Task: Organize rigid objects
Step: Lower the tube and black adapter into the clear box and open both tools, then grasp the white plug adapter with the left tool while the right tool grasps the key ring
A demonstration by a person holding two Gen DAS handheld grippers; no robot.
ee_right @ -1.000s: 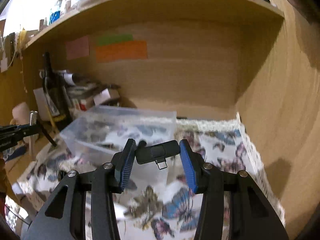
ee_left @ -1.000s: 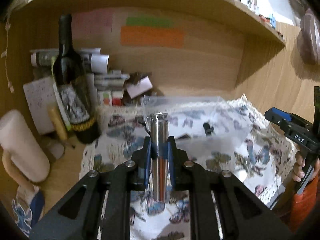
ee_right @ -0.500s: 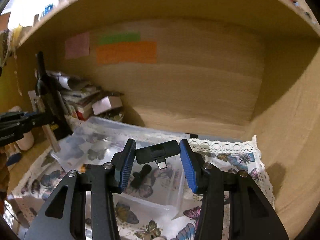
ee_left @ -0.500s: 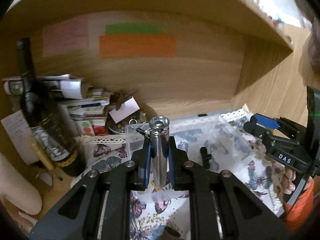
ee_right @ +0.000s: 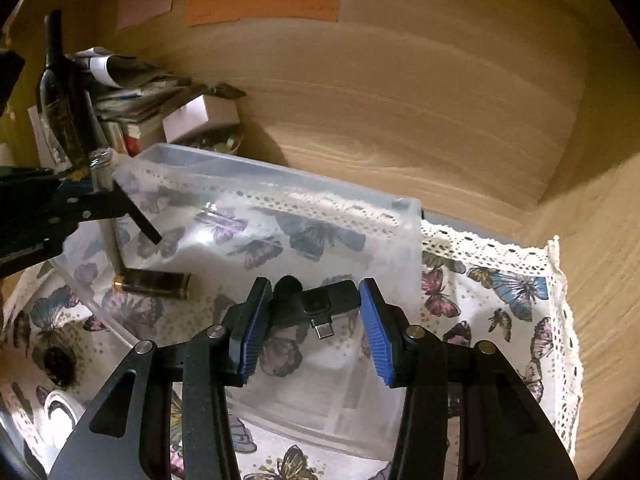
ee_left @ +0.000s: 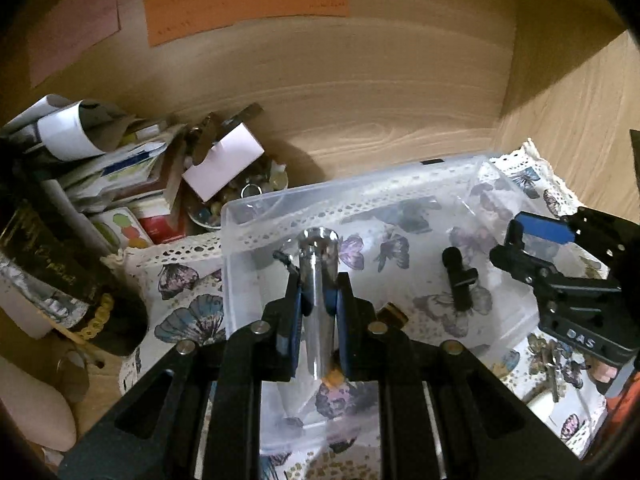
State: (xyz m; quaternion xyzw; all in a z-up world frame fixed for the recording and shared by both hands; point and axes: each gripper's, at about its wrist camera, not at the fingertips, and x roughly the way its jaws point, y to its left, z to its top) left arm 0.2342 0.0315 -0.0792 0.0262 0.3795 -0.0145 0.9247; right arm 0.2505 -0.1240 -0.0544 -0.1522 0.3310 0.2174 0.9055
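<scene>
My left gripper (ee_left: 319, 312) is shut on a silver metal cylinder (ee_left: 318, 280) and holds it upright inside a clear plastic bin (ee_left: 360, 196). My right gripper (ee_right: 314, 320) is shut on a small black USB-C adapter (ee_right: 320, 306) and holds it over the bin's near right part (ee_right: 280, 192). A black T-shaped piece (ee_left: 459, 276) lies on the bin floor. A dark tube with gold ends (ee_right: 154, 281) lies in the bin near the cylinder's foot (ee_right: 106, 216). The right gripper also shows in the left wrist view (ee_left: 560, 280).
The bin stands on a butterfly-print cloth with lace edging (ee_right: 500, 280) inside a wooden alcove. A dark wine bottle (ee_right: 64, 104), stacked papers and boxes (ee_left: 120, 176) and a dish of small items (ee_left: 256, 188) crowd the left back corner.
Both grippers have moved forward and down over the bin. The cylinder now reaches into the bin, and the adapter hangs just above its inside.
</scene>
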